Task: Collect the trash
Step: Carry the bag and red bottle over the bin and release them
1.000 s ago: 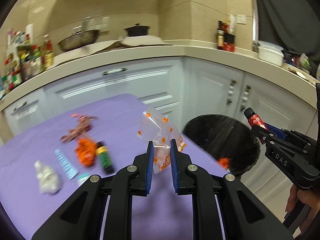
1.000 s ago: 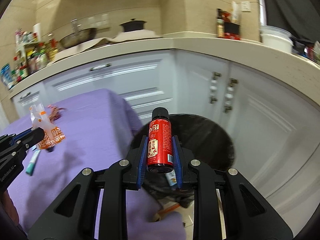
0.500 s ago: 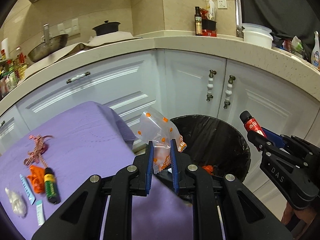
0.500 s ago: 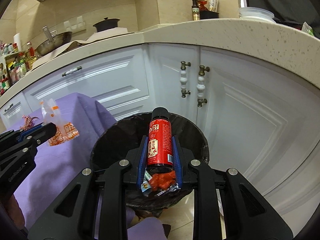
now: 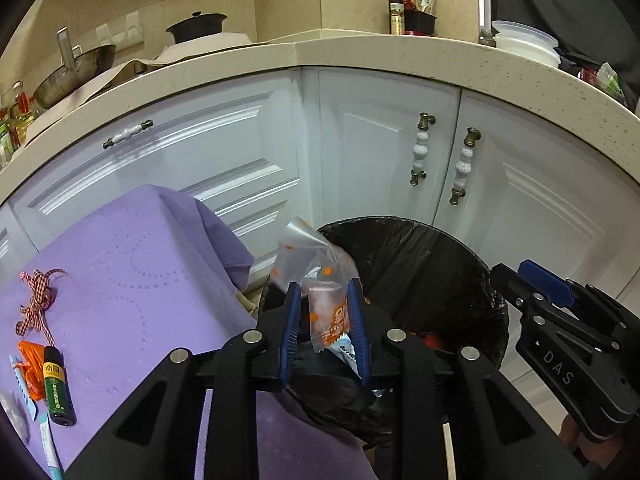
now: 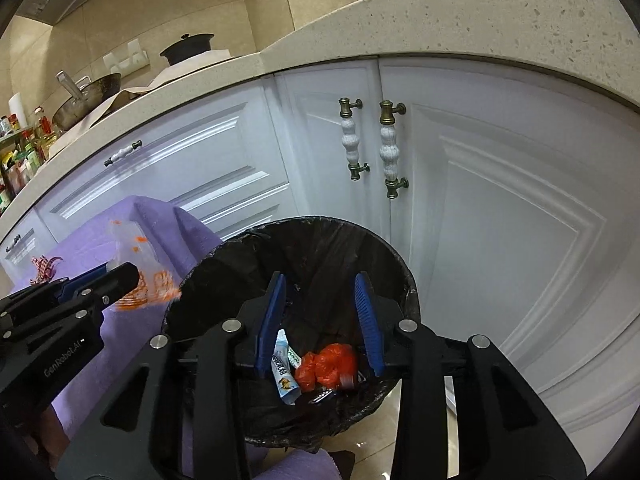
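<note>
A: Both tongs moved from the table (image 5: 132, 280) to the bin (image 6: 396, 276). The right tongs (image 6: 320, 324) had just opened, empty; the red bottle was gone.

B: And the left tongs (image 5: 322, 332)?

A: Opening too, the spotted wrapper (image 5: 316, 280) loose between them at the bin's nine o'clock rim. Inside lay an orange bag (image 6: 328, 368) and a tube (image 6: 284, 368).

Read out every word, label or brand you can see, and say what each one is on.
"DAS": side of the right claw.
"GenRobot.AI": side of the left claw.
Small green bottle on the purple cloth: label too small to read.
Orange-spotted wrapper between the left claw's pads: print blurred.
Tube in the bin: print too small.
</note>
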Motion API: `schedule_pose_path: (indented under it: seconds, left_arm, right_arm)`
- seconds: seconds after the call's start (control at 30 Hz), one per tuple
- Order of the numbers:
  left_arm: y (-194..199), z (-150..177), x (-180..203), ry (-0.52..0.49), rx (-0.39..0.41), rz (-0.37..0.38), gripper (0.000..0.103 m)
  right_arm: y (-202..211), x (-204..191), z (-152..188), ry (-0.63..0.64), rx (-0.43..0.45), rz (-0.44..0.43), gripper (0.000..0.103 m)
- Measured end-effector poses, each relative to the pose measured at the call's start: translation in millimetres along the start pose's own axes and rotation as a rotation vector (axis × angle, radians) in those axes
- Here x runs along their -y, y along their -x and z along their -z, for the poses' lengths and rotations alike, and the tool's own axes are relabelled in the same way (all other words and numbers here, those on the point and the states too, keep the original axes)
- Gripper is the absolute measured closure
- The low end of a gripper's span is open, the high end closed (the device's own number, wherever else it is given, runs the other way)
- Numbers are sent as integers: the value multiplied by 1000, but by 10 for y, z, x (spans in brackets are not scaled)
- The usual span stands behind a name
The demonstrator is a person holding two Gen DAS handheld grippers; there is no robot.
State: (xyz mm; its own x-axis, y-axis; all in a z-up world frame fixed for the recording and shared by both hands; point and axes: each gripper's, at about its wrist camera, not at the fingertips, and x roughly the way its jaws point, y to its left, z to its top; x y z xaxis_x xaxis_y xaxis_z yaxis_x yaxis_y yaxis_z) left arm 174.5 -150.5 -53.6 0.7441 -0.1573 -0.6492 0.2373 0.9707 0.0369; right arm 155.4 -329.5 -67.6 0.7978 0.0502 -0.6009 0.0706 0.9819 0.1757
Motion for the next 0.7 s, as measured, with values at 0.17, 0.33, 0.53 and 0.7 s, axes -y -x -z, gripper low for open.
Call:
schedule_pose_path:
  seconds: [0.17,0.33,0.53,0.7]
  left_arm:
    - [30,-1,-37,10,8,-11,76]
    - [74,-9,-72,15,18,-17,69]
    - [227,-5,-155,19,51,-37,59]
    - [404,62,-329,37,65,-59,59]
  right_arm:
    - [24,-21,29,14,2,15,68]
    - [61,-35,26,14,9,24,68]
    - [144,-126,17,21,19,25,68]
    - [225,-300,39,33,23,1,68]
